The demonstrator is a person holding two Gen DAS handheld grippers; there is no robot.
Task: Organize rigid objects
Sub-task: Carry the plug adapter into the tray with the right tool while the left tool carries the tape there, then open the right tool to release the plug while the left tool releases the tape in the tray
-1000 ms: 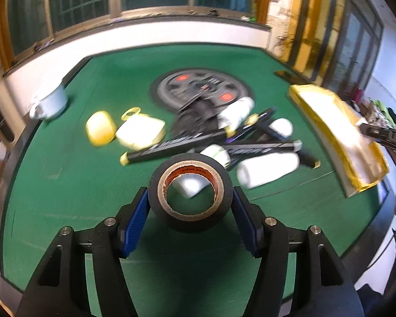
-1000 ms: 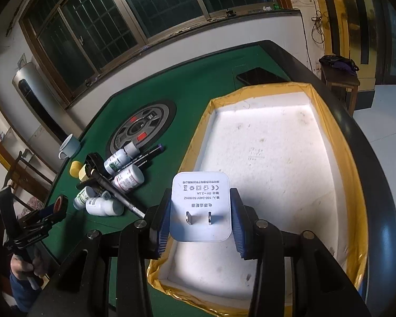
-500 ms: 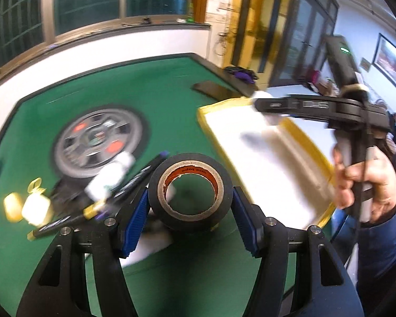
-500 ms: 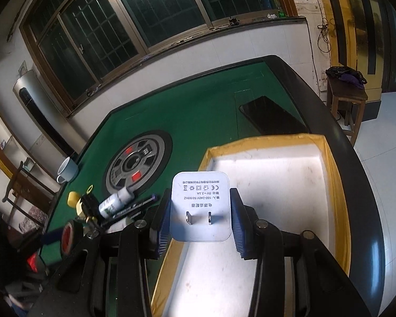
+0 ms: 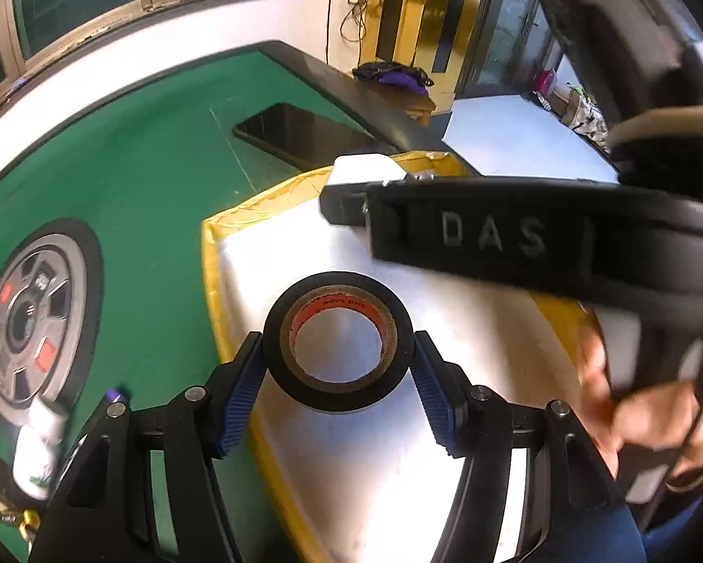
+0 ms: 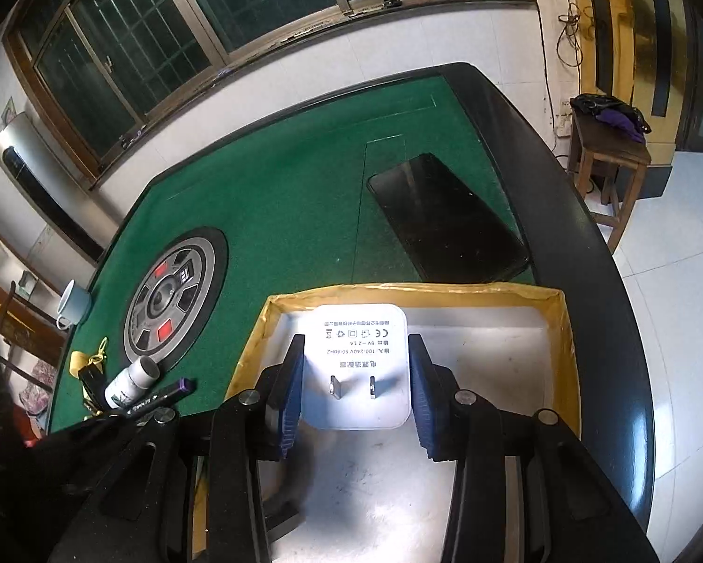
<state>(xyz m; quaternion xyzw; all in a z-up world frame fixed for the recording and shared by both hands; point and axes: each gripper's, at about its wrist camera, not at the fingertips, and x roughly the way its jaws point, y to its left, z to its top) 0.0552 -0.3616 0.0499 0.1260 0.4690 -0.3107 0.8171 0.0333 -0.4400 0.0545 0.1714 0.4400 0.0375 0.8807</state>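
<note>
Left gripper [image 5: 338, 366] clamps black tape roll [image 5: 337, 347]; right gripper [image 6: 355, 387] clamps white charger [image 6: 355, 366], both above yellow-rimmed tray [image 6: 568, 328].

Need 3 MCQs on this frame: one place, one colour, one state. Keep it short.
1. Where does the phone lie?
A. In the tray
B. On the green felt beyond the tray
C. On the stool

2. What colour is the tray rim?
A. Yellow
B. Red
C. Blue

3. What is the state of the left gripper?
A. Open and empty
B. Shut on a marker
C. Shut on the tape roll

Key: 1 B, the right wrist view shows the phone flat on the felt, past the tray's far wall. 2 A, the rim is lined yellow in both views. 3 C, the blue pads press both sides of the black roll, over the tray's white floor.
</note>
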